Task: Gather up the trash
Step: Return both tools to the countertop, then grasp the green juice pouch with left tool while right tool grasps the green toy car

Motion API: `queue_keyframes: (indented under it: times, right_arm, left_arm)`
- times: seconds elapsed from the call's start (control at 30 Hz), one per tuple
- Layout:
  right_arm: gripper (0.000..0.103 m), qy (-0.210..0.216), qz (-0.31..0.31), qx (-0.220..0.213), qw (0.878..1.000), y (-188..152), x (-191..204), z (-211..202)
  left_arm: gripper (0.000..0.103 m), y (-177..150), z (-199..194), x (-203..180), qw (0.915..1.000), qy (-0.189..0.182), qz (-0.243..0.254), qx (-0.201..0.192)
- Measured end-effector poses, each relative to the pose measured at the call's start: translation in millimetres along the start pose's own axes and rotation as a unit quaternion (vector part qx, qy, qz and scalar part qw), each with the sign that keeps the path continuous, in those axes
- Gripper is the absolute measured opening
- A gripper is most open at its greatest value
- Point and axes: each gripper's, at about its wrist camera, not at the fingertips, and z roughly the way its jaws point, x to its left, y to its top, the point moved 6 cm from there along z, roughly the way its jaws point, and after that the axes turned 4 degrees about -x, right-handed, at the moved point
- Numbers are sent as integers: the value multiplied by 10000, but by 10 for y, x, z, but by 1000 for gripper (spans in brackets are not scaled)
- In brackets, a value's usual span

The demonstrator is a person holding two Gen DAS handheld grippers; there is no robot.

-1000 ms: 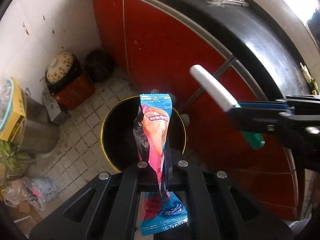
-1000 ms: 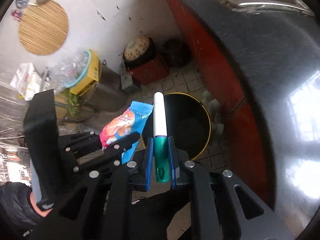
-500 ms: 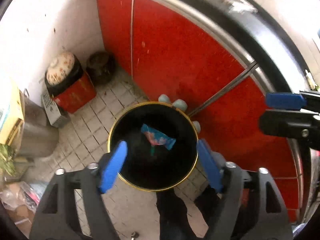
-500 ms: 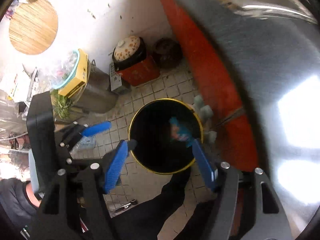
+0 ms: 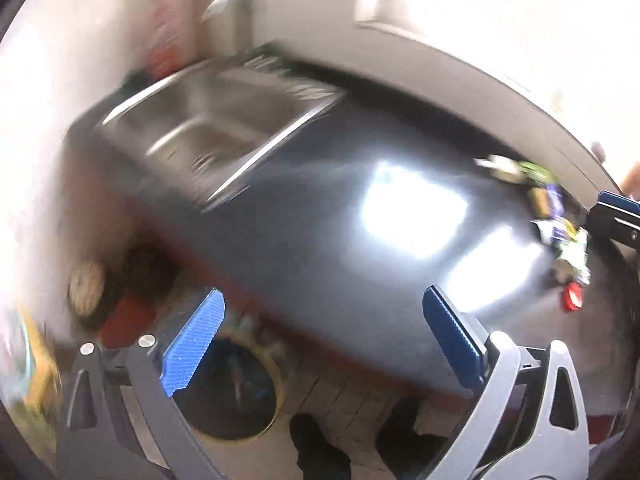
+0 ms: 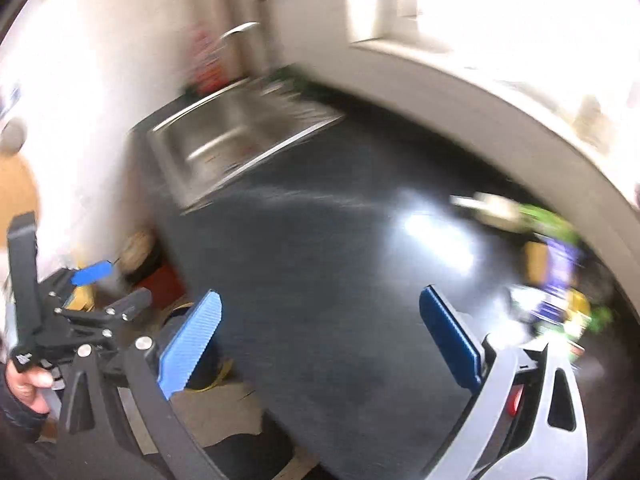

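Both views are motion-blurred. My left gripper is open and empty, above the front edge of the dark countertop. My right gripper is open and empty too, over the same countertop. The black bin with a yellow rim stands on the floor below, partly behind my left finger; it also shows in the right wrist view. A heap of wrappers and trash lies at the counter's right end, with a red cap. The heap shows in the right wrist view. The left gripper shows at the left of the right wrist view.
A steel sink is set in the counter's far left, under a tap. A patterned pot on a red stand sits on the floor by the wall. A bright window sill runs behind the counter.
Both grippers opened and dropped the ice-cream wrapper and the marker into the bin. Both have since swung up from the bin toward the countertop.
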Motion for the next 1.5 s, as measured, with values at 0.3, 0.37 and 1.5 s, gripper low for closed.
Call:
queue_keyframes:
  times: [0.3,0.37,1.5]
  right_arm:
    - [96,-1128,1526,-143,9817,-747,-2005,-778]
    - [96,-1242,1831,-69,9752,-964,-2363,-852]
    - [65,-1917,2830,1080,9335,-1163,-4753,1243]
  left_arm:
    - [96,455,354,-2335,9797,-1262,1545,173]
    - [96,385,378,-2774,9717,-1529,1778,291]
    - [47,-314,1740,-4661,9106,-2034,3478,925]
